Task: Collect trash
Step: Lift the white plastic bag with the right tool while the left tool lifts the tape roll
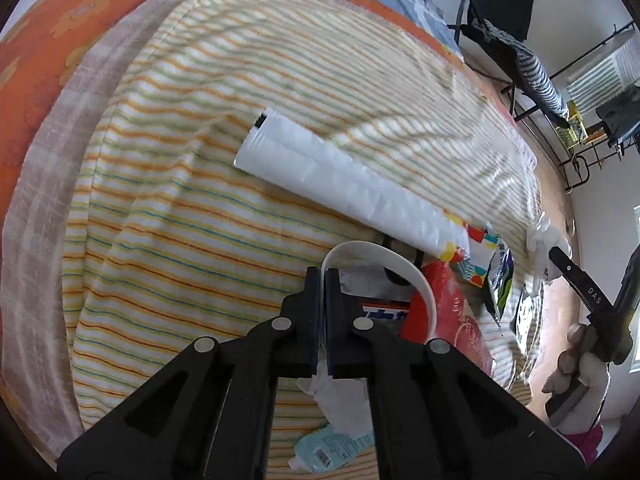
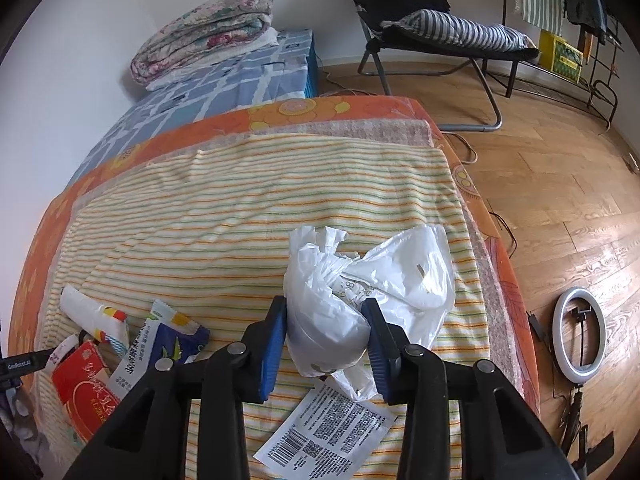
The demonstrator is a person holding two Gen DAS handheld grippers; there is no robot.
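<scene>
My left gripper (image 1: 323, 312) is shut on the white strap handle (image 1: 400, 270) of a red bag (image 1: 456, 316) lying on the striped blanket; paper scraps show inside the bag's mouth. In the right wrist view my right gripper (image 2: 326, 332) has both blue pads pressed on a crumpled white plastic bag (image 2: 360, 280). A printed label with a barcode (image 2: 328, 432) lies just beneath it. The red bag (image 2: 84, 384), a blue and white wrapper (image 2: 168, 344) and a white rolled plastic sheet (image 2: 92, 312) lie at lower left. The same roll (image 1: 340, 176) shows in the left wrist view.
A striped blanket (image 2: 260, 208) covers the bed over an orange sheet (image 2: 320, 106). Folded quilts (image 2: 204, 32) sit at the far end. On the wooden floor to the right stand a folding chair (image 2: 432, 28) and a ring light (image 2: 582, 332). A pale blue packet (image 1: 332, 448) lies near my left gripper.
</scene>
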